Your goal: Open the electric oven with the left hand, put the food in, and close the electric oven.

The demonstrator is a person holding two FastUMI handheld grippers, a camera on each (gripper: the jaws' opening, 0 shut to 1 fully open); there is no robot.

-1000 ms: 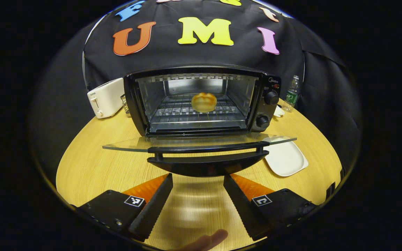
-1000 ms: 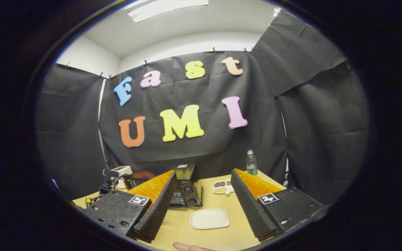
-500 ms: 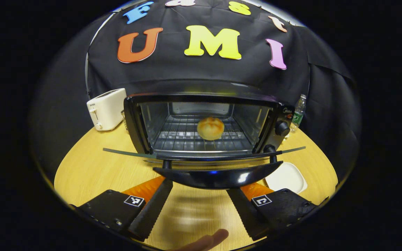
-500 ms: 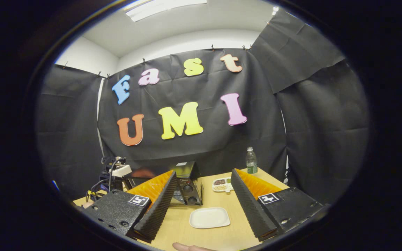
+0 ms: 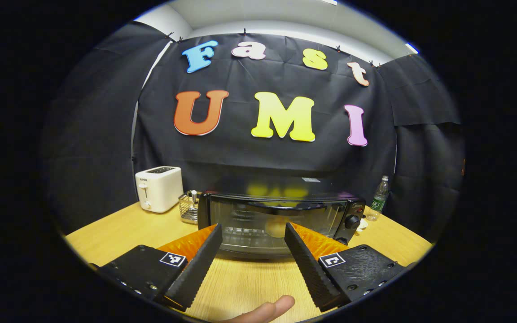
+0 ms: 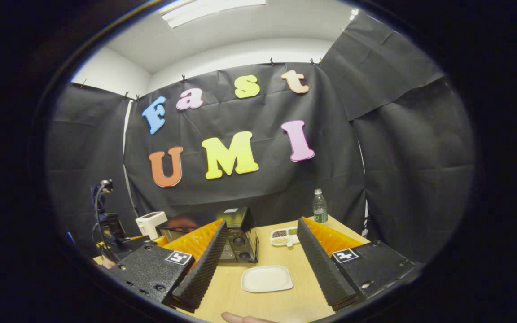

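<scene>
Surface (image 5: 119, 226) of pale wood carries the toaster oven (image 5: 278, 222), whose glass door looks shut with the bun (image 5: 276, 228) dim behind it. I judge the closing step done or nearly so. My left tongs (image 5: 250, 251) gape empty before it; my right tongs (image 6: 260, 258) likewise, above a white plate (image 6: 266, 278). Next: check the latch, draw back.

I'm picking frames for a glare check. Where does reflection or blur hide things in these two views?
Left gripper view: the oven door glass mirrors the yellow wall lettering along its top, and the bun behind it looks dim and soft. Right gripper view: the white plate is evenly lit and crisp; straight edges bow toward the rim.
</scene>
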